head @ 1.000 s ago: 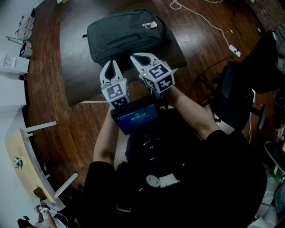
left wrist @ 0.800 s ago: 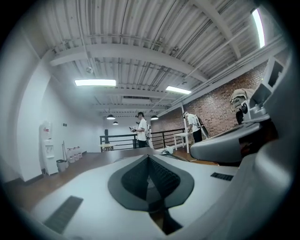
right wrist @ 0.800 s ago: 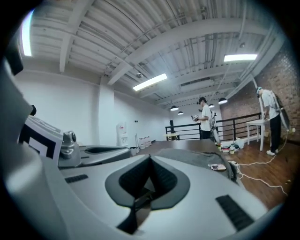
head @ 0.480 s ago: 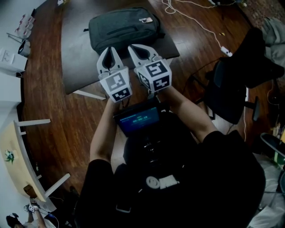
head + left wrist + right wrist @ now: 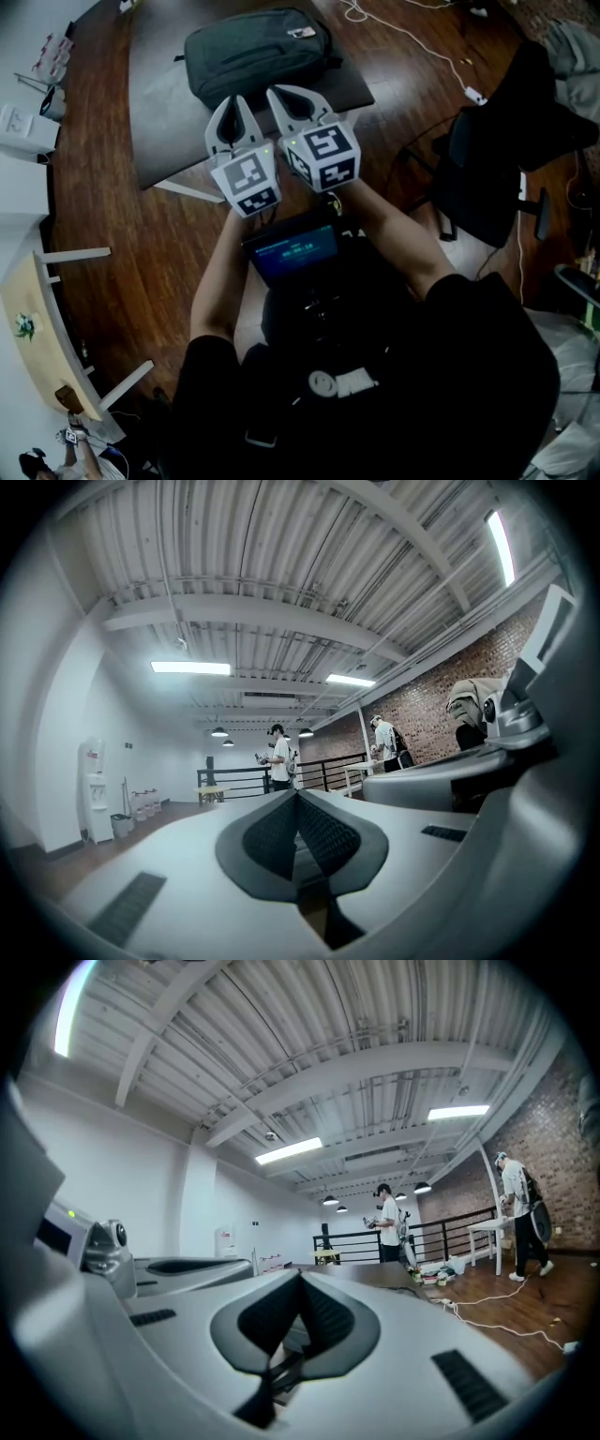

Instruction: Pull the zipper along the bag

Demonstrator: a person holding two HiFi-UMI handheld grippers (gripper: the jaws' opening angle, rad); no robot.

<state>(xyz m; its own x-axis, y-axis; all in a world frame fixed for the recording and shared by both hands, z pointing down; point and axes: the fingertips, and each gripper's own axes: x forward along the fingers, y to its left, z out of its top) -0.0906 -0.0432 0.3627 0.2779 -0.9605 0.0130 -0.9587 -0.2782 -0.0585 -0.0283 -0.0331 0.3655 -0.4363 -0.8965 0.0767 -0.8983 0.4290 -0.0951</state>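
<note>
Both grippers are being held side by side in front of the person's chest, clear of the bag. The left gripper [image 5: 235, 99] is showing its jaws pressed together in the left gripper view, with nothing between them [image 5: 298, 795]. The right gripper [image 5: 276, 93] is likewise closed and empty in the right gripper view [image 5: 300, 1275]. Both views are looking out across the room and up at the ceiling. The dark grey backpack [image 5: 255, 54] is lying flat at the far edge of the dark table [image 5: 159, 122], untouched. A lit screen [image 5: 292, 249] is sitting below the grippers. An office chair [image 5: 487, 178] is standing to the right.
</note>
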